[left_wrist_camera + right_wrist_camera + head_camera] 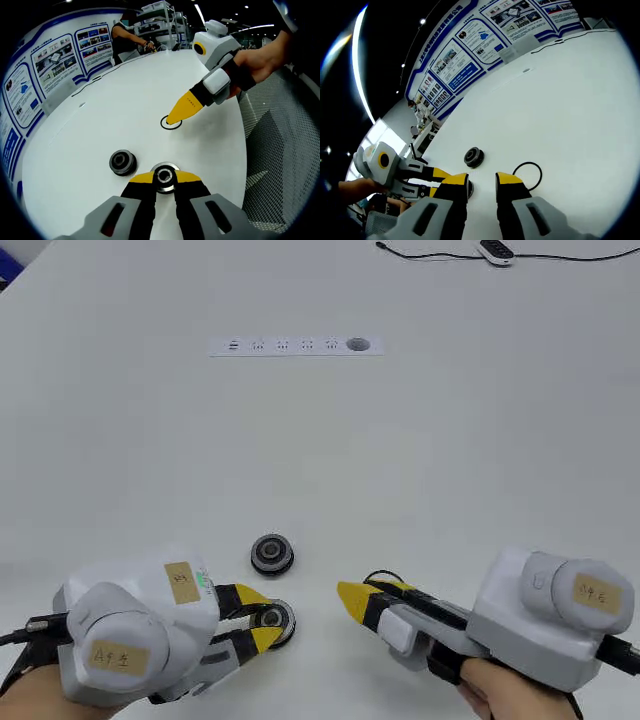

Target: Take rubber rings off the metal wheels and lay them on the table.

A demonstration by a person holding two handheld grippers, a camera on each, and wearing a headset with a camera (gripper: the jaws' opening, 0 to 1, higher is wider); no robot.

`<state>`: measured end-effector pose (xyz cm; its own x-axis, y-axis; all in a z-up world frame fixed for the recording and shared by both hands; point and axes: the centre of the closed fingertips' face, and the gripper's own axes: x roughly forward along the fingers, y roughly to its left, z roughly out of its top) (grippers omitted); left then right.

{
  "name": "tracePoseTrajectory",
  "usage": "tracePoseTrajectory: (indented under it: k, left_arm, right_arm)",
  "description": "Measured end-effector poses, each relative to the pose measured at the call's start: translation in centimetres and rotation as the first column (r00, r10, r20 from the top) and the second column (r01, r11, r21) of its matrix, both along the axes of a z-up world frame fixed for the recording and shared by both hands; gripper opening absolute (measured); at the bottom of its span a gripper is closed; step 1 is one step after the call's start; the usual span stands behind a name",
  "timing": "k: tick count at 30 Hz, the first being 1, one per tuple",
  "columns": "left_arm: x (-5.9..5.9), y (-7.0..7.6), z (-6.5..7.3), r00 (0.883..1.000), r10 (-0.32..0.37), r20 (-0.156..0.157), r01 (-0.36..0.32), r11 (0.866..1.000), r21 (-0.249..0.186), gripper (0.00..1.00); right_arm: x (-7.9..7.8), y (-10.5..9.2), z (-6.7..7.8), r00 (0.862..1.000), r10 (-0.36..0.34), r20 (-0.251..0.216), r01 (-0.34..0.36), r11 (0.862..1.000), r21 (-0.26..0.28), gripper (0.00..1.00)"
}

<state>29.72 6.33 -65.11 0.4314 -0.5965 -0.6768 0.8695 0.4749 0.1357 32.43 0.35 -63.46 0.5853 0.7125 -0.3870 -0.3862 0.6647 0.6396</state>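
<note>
Fingers of left gripper (164, 178) tight on wheel (272, 620); right fingers (507, 183) apart, ring (528, 163) partly behind them.

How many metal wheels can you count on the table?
2. The dark-rimmed wheel lies free on the table; the shiny wheel sits gripped between the left gripper's jaws. None looks hidden.

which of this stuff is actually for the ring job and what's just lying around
for the job: wheel held in the left tool, second wheel, loose rubber ring, right tool
just lying about: power strip, black cable
</note>
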Motion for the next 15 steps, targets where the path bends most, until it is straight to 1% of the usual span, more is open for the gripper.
tracePoseTrajectory:
  k: [3, 4, 6, 8, 14, 15]
  left_arm:
    - [0.0, 0.1, -0.1, 1.000, 0.002, -0.007, -0.002, 1.000, -0.003, 0.14]
    - [0.0, 0.0, -0.1, 1.000, 0.004, -0.008, -0.004, 1.000, -0.006, 0.14]
    - [-0.1, 0.0, -0.1, 1.000, 0.005, -0.010, -0.005, 1.000, -0.009, 0.14]
    - [0.0, 0.1, -0.1, 1.000, 0.009, -0.013, -0.009, 1.000, -0.014, 0.14]
    - [0.0, 0.1, -0.1, 1.000, 0.000, -0.020, 0.000, 1.000, -0.012, 0.14]
    - [0.0, 0.1, -0.2, 1.000, -0.002, -0.021, 0.001, 1.000, -0.011, 0.14]
  right_arm:
    - [-0.6, 1.0, 0.2, 0.999, 0.034, -0.009, -0.034, 0.999, 0.036, 0.26]
    - [-0.8, 1.4, 0.1, 0.999, 0.048, -0.025, -0.046, 0.998, 0.050, 0.27]
    - [-1.2, 1.9, -0.2, 0.997, 0.063, -0.052, -0.059, 0.996, 0.067, 0.33]
    - [-1.4, 2.3, -0.3, 0.996, 0.072, -0.059, -0.068, 0.995, 0.078, 0.37]
    - [-1.7, 3.5, -0.4, 0.992, 0.095, -0.087, -0.085, 0.990, 0.113, 0.40]
    - [-1.7, 3.6, -0.3, 0.992, 0.095, -0.085, -0.085, 0.990, 0.115, 0.40]
